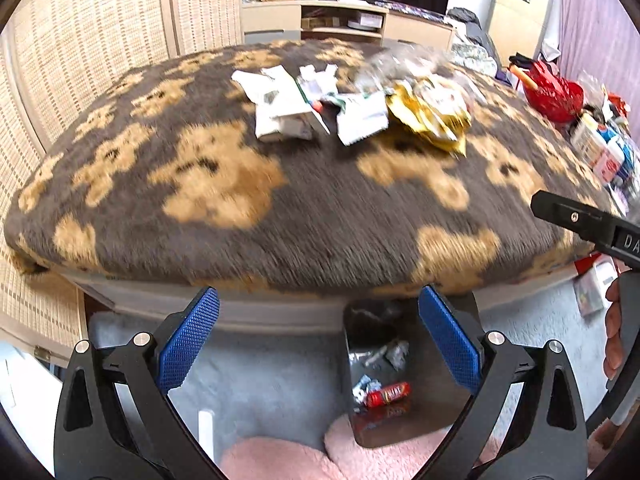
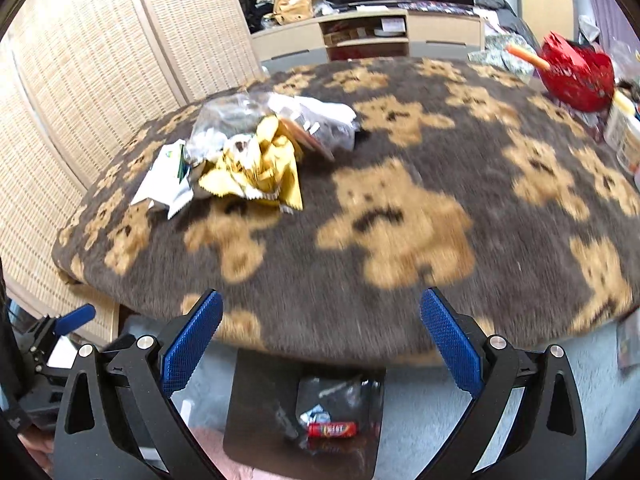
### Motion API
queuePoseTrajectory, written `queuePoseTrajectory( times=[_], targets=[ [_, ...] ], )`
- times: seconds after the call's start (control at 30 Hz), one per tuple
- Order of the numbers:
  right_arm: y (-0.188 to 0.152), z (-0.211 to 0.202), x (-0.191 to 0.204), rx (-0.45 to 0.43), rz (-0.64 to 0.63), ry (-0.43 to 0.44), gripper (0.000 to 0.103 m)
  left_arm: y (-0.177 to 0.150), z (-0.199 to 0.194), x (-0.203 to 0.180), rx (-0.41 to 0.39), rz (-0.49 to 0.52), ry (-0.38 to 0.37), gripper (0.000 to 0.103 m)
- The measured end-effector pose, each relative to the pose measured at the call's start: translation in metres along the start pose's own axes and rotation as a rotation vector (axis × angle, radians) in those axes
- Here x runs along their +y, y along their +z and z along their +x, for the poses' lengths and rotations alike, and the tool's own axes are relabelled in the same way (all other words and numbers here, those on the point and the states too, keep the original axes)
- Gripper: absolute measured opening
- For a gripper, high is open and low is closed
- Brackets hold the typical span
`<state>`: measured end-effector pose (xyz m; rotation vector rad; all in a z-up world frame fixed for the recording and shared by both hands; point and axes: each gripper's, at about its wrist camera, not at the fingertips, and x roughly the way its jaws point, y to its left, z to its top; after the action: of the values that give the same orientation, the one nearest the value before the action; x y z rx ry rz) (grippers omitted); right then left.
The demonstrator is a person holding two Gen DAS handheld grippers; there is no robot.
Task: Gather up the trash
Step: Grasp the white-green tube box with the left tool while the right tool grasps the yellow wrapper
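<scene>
A pile of trash lies on the bear-patterned blanket (image 1: 320, 208): white paper wrappers (image 1: 288, 108), a gold foil wrapper (image 1: 432, 116) and clear plastic (image 1: 404, 64). The same pile shows in the right wrist view, with the gold wrapper (image 2: 260, 168), a white wrapper (image 2: 164, 180) and clear plastic (image 2: 240, 116). A dark bin (image 1: 384, 372) on the floor below the table edge holds a red wrapper (image 1: 388, 394) and scraps; it also shows in the right wrist view (image 2: 304, 412). My left gripper (image 1: 320, 340) is open and empty over the bin. My right gripper (image 2: 322, 344) is open and empty above the bin.
A red bag (image 1: 554, 94) and bottles (image 1: 600, 148) crowd the table's right side. A woven screen (image 1: 80, 60) stands at the left. A low shelf unit (image 1: 340, 24) is behind. Pink fluffy fabric (image 1: 280, 460) and grey carpet (image 1: 260, 380) lie below.
</scene>
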<state>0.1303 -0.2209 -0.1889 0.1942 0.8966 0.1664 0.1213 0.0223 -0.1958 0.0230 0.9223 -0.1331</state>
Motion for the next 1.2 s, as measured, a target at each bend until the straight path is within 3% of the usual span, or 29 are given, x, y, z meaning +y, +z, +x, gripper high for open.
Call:
queuePoseTrajectory(
  times=[0.3, 0.37, 0.57, 0.63, 0.87, 1.0, 1.03, 1.13, 1.2],
  targets=[
    [0.038, 0.013, 0.008, -0.08, -0.006, 0.041, 0.099, 0.05, 0.004, 0.015, -0.09, -0.007, 0.014, 0.092],
    [0.044, 0.018, 0.012, -0.087, -0.02, 0.044, 0.097, 0.062, 0.007, 0.017, -0.106, -0.003, 0.016, 0.086],
    [0.061, 0.045, 0.021, -0.066, -0.038, 0.067, 0.066, 0.094, 0.027, 0.024, -0.105, -0.019, -0.013, 0.06],
    [0.065, 0.052, 0.024, -0.066, -0.038, 0.077, 0.065, 0.102, 0.037, 0.024, -0.094, -0.015, -0.012, 0.055],
    [0.077, 0.072, 0.03, -0.055, -0.05, 0.078, 0.065, 0.115, 0.069, 0.026, -0.055, -0.004, 0.008, 0.052],
    [0.077, 0.083, 0.035, -0.041, -0.069, 0.068, 0.065, 0.114, 0.08, 0.03, -0.037, -0.008, -0.019, 0.037],
    [0.077, 0.085, 0.036, -0.038, -0.072, 0.069, 0.061, 0.114, 0.081, 0.03, -0.039, -0.007, -0.029, 0.031],
    [0.075, 0.088, 0.039, -0.023, -0.09, 0.074, 0.04, 0.112, 0.08, 0.027, -0.044, 0.001, -0.04, 0.028],
    [0.073, 0.085, 0.043, -0.029, -0.107, 0.068, 0.036, 0.11, 0.077, 0.025, -0.049, 0.008, -0.038, 0.027]
  ],
)
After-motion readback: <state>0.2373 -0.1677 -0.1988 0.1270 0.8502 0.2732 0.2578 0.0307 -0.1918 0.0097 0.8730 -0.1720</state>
